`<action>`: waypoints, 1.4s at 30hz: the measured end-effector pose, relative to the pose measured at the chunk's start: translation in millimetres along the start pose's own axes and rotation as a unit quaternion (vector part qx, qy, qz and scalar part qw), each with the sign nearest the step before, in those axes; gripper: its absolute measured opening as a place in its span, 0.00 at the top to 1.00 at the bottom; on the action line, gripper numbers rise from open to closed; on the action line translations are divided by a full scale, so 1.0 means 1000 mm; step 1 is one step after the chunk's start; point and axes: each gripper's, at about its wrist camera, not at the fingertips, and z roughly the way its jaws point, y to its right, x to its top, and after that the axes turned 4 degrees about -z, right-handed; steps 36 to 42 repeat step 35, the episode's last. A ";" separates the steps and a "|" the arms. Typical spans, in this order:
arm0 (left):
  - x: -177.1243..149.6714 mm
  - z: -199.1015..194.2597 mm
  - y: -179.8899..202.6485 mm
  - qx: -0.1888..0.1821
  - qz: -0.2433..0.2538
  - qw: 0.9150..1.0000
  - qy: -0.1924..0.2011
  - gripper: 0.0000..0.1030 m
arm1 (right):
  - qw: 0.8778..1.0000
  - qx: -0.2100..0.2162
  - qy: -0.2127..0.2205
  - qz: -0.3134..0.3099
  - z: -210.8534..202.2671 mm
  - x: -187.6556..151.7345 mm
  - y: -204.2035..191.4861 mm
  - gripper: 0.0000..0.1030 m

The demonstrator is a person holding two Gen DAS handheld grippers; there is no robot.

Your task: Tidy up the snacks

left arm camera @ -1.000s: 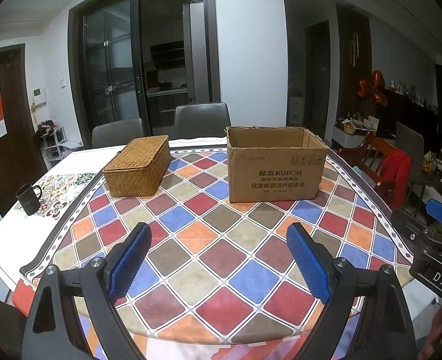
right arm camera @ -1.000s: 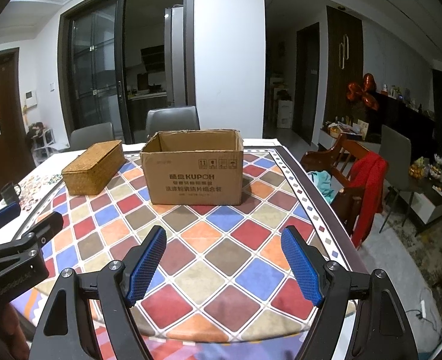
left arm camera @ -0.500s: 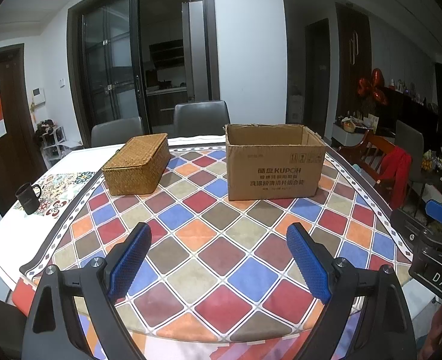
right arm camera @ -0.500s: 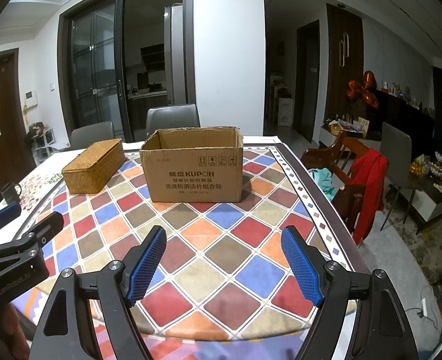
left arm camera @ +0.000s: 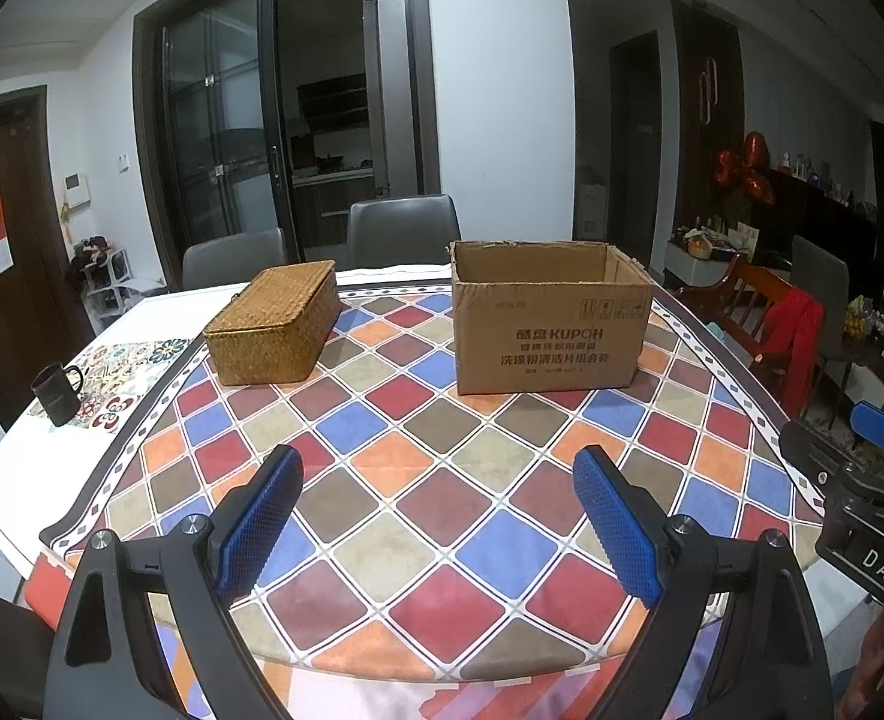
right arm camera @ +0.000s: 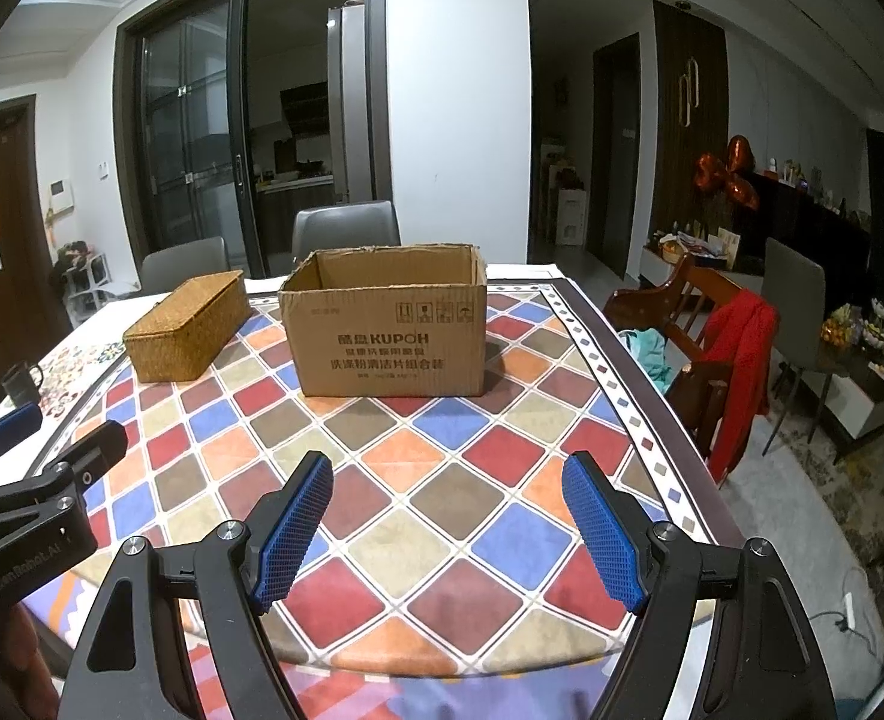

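**A:** Which step was in hand at that point?

**B:** The very start, by my reading. The left gripper (left arm camera: 439, 516) and the right gripper (right arm camera: 445, 525) both hovered above the near edge of the table (left arm camera: 382, 552), jaws spread wide, nothing between the blue pads. Neither touched anything.

**A:** And the snacks themselves?

**B:** None showed in either view. The open cardboard box (left arm camera: 547, 315) stood on the far right part of the checkered tablecloth, top flaps open, but its inside was hidden by the front wall, so I could not tell whether it held them. The woven basket (left arm camera: 274, 324) sat to its left, apart from it, lid shut.

**A:** So what did the next move call for?

**B:** I judged that one gripper would have to travel forward and up over the box rim to look or reach inside, and that the basket lid would need lifting before anything could go in. The lid looked light and the weave stiff, so a pinch at its edge seemed workable. That is a guess from the layout only.

**A:** Give me the count.

**B:** Two grippers, one cardboard box, one lidded basket, one dark mug (left arm camera: 55, 393) at the left edge of the table, well apart from the rest. Two grey chairs (left arm camera: 403, 228) stood behind the table, and a wooden chair (right arm camera: 691, 330) with a red garment was at the right side.
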 end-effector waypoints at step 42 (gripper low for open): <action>-0.004 0.006 -0.001 -0.005 -0.002 1.000 -0.022 0.05 | 1.000 -0.001 -0.003 0.001 0.000 -0.002 0.001 0.23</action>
